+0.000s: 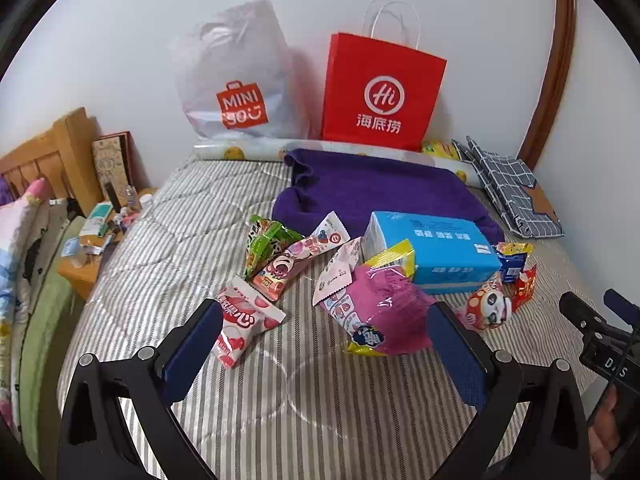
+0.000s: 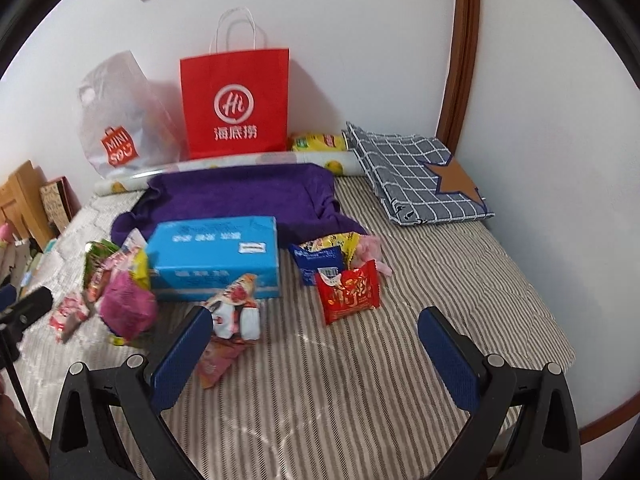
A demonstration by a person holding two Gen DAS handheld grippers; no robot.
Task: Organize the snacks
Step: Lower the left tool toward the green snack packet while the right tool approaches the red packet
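Both grippers hover over the striped bed, fingers spread wide and holding nothing: the left gripper near the magenta bag, the right gripper before the red packet. Snacks lie scattered around the blue box; a red bag stands against the wall.

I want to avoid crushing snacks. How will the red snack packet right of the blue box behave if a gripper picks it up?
The red snack packet looks like a thin, puffy foil pouch, so it is probably light and would dent under firm fingers. Its glossy film may be slippery. It stands tilted against the dark blue packet, so a push would likely topple it onto the striped bedspread.
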